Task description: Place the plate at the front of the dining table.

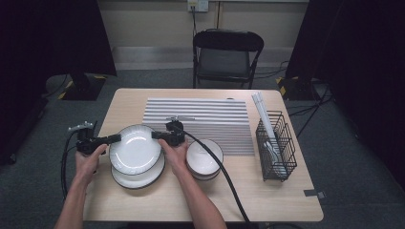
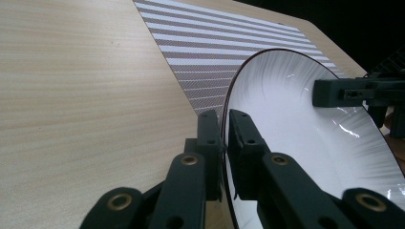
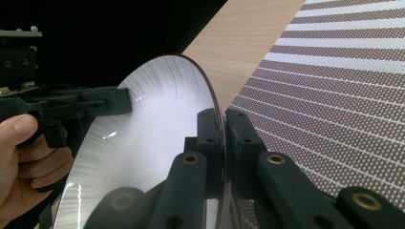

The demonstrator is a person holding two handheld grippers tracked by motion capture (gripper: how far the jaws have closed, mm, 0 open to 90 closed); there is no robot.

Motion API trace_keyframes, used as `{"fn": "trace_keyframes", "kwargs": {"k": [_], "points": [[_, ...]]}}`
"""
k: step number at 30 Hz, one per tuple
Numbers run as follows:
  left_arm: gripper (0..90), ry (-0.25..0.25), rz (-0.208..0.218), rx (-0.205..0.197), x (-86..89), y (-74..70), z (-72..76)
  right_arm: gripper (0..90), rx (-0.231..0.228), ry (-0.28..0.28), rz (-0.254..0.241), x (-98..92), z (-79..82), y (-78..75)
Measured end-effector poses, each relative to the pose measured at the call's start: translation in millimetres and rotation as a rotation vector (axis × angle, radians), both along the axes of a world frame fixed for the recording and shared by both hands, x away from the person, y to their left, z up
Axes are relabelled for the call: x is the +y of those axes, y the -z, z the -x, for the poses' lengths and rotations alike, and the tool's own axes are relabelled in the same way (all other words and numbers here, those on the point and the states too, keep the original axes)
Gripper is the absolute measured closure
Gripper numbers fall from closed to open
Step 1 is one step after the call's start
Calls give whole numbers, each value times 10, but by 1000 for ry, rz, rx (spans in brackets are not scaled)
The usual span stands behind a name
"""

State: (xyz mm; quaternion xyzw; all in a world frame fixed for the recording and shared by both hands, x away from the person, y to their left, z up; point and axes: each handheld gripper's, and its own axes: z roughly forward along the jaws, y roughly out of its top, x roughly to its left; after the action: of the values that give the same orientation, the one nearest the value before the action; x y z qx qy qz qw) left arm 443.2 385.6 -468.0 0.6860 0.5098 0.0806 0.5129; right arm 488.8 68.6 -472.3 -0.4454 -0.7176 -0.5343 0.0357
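- the top plate (image 1: pixel 135 149) is the landmark: a white plate with a dark rim, held above a second plate (image 1: pixel 138 177) of the same kind that lies on the bench (image 1: pixel 114 202).
- the left gripper (image 1: pixel 116 139) is clamped on the top plate's left rim; in the left gripper view its jaws pinch the rim (image 2: pixel 224 143) between them.
- the right gripper (image 1: pixel 155 135) is clamped on the top plate's opposite, right rim; in the right gripper view its jaws close on the edge (image 3: pixel 222 138), with the plate seen nearly edge-on.
- a hand (image 1: pixel 88 161) holds the left gripper just left of the top plate; the other hand (image 1: pixel 175 155) holds the right gripper just right of it.
- a stack of white bowls (image 1: pixel 204 160) stands on the bench to the right of the top plate, beside the right hand.
- a striped mat (image 1: pixel 210 124) lies behind and to the right of the top plate.
- a black wire rack (image 1: pixel 276 145) stands well to the right of the top plate, beyond the bowls.
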Motion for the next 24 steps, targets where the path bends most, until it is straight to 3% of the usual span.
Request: {"fn": "trace_keyframes", "kwargs": {"k": [3, 5, 6, 7, 8, 11, 13, 15, 19, 21, 22, 24], "points": [[752, -4, -25, 9, 4, 15, 14, 857, -13, 0, 3, 5, 10, -13], [727, 10, 4, 23, 33, 26, 30, 856, -9, 2, -1, 5, 5, -6], [739, 6, -8, 27, 36, 31, 32, 857, -12, 2, -2, 7, 3, -8], [764, 17, 20, 33, 34, 38, 32, 857, -14, 2, -3, 8, 0, -7], [818, 29, -4, 23, 35, 31, 30, 857, -11, 3, -2, 7, -2, -7], [825, 24, -17, 14, 21, 5, 18, 857, -14, 3, 1, 2, -4, -13], [845, 13, 4, 14, 27, -3, 2, 856, -14, 8, 2, -5, -6, -21], [857, 18, -12, 1, 32, -30, -39, 856, -19, 15, 1, -9, -15, -30], [856, 9, -1, 3, 27, -32, -67, 857, -21, 28, -2, -13, -38, -30], [845, 10, -19, 10, 17, -33, -47, 857, -20, 28, -4, -14, -43, -27], [818, 13, 2, 19, 15, -22, -30, 857, -24, 29, -3, -13, -43, -30], [758, 16, -28, 37, 5, -10, 2, 857, -23, 33, -3, -14, -46, -34]]}}
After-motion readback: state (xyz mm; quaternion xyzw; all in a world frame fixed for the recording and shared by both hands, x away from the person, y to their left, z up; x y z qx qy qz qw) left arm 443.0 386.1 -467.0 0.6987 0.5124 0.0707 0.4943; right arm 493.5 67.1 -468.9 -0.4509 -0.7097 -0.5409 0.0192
